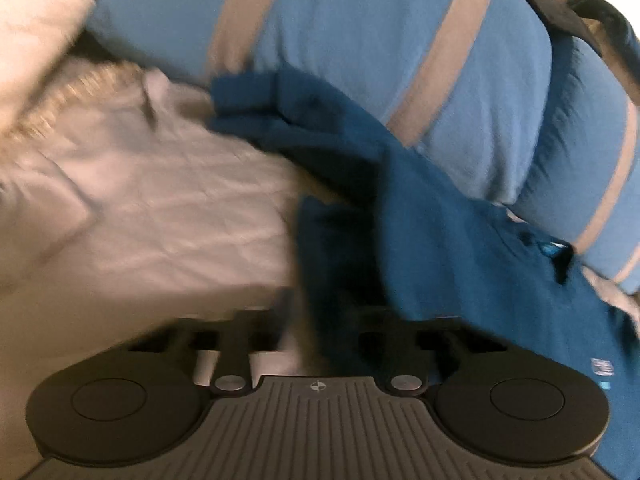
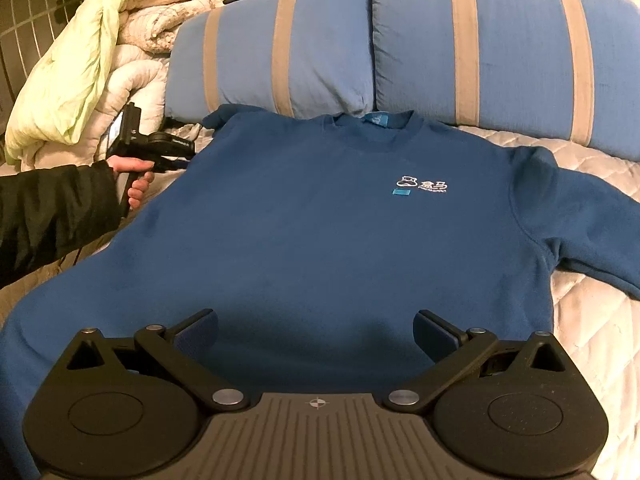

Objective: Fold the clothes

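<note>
A dark blue sweatshirt (image 2: 320, 216) lies face up and spread flat on the bed, collar toward the pillows, with a small white logo (image 2: 422, 185) on the chest. My right gripper (image 2: 316, 334) is open and empty above the hem. My left gripper (image 1: 320, 320) is shut on the sweatshirt's left sleeve (image 1: 340, 240), which bunches between the fingers. The left wrist view is blurred by motion. The left gripper also shows in the right wrist view (image 2: 160, 152), held by a hand at the sweatshirt's left side.
Two blue pillows with tan stripes (image 2: 500, 48) lie behind the collar. A pile of pale quilts and a green sheet (image 2: 100, 60) sits at the far left. The quilted light bedspread (image 2: 592, 320) surrounds the sweatshirt.
</note>
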A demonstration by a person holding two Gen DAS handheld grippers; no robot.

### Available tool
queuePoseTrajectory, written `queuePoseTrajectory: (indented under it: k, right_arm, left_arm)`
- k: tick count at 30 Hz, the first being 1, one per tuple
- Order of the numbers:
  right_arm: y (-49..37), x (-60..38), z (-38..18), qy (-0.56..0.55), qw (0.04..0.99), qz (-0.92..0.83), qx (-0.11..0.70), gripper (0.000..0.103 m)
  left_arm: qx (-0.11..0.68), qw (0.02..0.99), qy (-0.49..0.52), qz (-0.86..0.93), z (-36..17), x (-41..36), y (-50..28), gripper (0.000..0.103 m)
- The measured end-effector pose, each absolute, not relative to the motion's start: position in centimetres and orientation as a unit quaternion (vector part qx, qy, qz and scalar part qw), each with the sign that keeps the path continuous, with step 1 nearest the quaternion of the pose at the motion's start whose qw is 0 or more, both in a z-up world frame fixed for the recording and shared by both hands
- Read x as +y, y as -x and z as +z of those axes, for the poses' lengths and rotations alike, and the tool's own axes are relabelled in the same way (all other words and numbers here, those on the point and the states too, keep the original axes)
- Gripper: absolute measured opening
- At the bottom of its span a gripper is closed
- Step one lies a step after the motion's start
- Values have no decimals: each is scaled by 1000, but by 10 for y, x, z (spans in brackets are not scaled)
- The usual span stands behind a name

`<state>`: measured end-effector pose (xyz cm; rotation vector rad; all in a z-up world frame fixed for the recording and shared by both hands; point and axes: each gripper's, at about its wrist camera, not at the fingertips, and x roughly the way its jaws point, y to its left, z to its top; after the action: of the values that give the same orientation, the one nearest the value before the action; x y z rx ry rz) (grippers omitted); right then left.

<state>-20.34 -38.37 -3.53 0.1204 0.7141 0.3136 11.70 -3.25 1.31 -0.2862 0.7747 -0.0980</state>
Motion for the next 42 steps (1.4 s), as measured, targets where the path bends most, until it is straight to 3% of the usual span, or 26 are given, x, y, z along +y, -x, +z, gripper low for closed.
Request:
queuePoseTrajectory:
  k: [15,34,39,42]
  right_arm:
    - [204,-382,-37,-55,923,151,349,103]
    - [209,-379,-35,-40,928,139,343,103]
    - [209,-379,-36,-42,928,139,343,103]
    - [209,-380,-36,-44,928,140,343,103]
  left_arm:
    - [309,942,88,-95,95,-51,-41,5]
    - [329,921,7,-209,89,-102,32,7]
    - [323,918,66,-220,95,-81,33,53]
    - [308,920,126,-207,99,-60,30,59]
